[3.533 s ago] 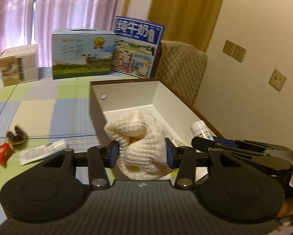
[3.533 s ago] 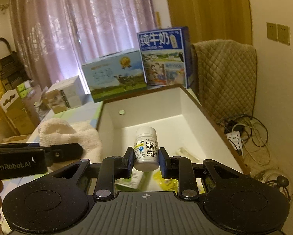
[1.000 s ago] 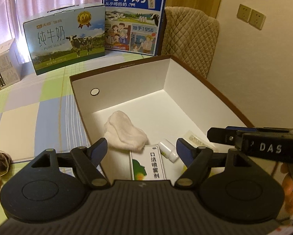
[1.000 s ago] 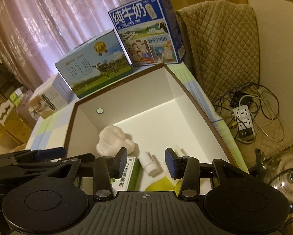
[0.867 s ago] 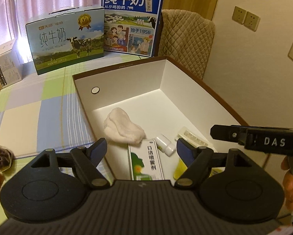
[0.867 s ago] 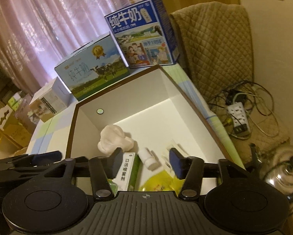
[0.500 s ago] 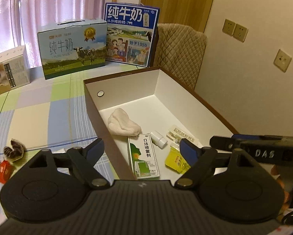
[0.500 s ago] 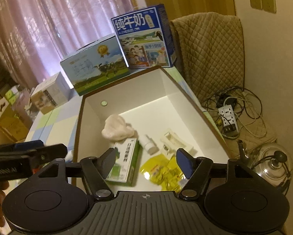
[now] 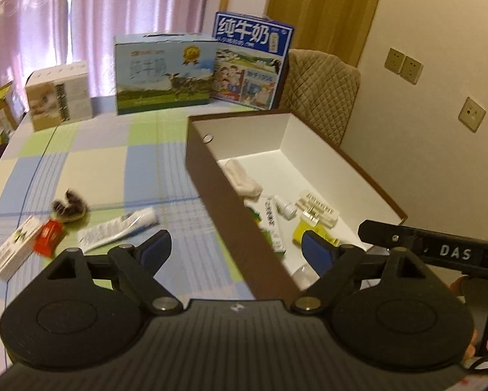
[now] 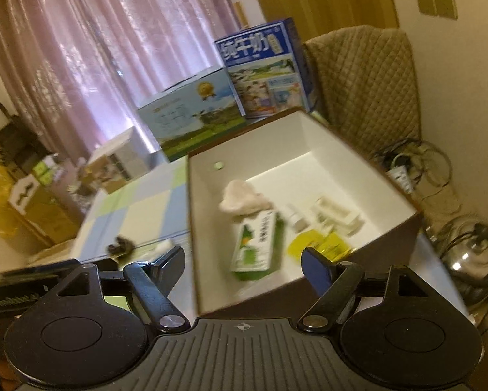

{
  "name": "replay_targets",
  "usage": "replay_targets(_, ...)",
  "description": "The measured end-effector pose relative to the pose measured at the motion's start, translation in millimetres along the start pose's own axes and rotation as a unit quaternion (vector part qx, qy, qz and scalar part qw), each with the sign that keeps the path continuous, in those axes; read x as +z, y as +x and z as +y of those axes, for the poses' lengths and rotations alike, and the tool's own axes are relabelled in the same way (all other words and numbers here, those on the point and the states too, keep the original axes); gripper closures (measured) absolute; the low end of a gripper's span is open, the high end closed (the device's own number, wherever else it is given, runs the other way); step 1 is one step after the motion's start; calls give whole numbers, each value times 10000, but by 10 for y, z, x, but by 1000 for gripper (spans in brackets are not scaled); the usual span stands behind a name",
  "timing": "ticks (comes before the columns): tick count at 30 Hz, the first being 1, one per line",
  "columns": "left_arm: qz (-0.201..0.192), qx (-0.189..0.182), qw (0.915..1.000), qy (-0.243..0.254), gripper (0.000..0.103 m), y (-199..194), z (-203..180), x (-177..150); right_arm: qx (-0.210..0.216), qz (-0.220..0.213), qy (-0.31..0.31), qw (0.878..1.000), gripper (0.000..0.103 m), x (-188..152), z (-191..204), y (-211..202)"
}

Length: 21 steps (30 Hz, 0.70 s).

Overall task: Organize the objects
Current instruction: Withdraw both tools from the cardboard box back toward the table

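A brown box [image 9: 211, 176] with a white inside holds a cream cloth [image 9: 244, 179], a green-and-white carton [image 9: 270, 224], a small white bottle [image 9: 284, 207], a yellow packet [image 9: 304, 229] and a white blister strip [image 9: 318, 208]. My left gripper [image 9: 235, 247] hovers over the box's near left corner, its jaws opening with nothing between them. My right gripper [image 10: 245, 259] hangs above the box's near wall [image 10: 276, 293], jaws also opening and empty. On the cloth left of the box lie a toothpaste tube [image 9: 116, 226], a dark fuzzy item [image 9: 69, 208], a red packet [image 9: 48, 236] and a small white box [image 9: 14, 252].
Two milk cartons [image 9: 165, 71] [image 9: 250, 62] and a pale box [image 9: 59, 94] stand along the table's far edge. A quilted chair back [image 9: 318, 91] rises behind the brown box. On the floor to the right are a power strip with cables [image 10: 403, 172] and a metal kettle [image 10: 472, 257].
The cloth and the bottle, held earlier, now lie in the box. Both grippers have drawn back and up from it, and their jaws have spread wider.
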<state>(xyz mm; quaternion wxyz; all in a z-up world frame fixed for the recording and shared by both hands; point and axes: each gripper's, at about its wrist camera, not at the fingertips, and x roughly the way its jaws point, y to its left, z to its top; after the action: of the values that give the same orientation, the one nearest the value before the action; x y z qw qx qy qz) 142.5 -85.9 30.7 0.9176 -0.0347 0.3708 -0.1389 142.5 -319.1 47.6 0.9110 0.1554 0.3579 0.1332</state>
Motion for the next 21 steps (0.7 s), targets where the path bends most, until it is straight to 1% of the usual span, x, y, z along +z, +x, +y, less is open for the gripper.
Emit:
replay_targets(5, 17, 118, 9999, -91, 16, -150, 111, -179, 173, 60, -327, 9993, 27, -158, 198, -26)
replay_targets(8, 50, 191, 9995, -266, 16, -229, 214, -284, 332, 86, -338, 9988, 27, -262, 275, -10)
replay_targets(10, 100, 230, 9989, -399, 16, -265, 290, -353, 452, 199, -330, 9982, 27, -327, 339, 35)
replay_targets(14, 151, 428, 9979, -454, 16, -313, 416, -464, 510, 327, -398, 9974, 27, -421, 468, 124)
replay_targets(21, 176, 678, 9962, -523, 15, -383, 605, -617, 448, 586, -606, 9954, 27, -583, 630, 332)
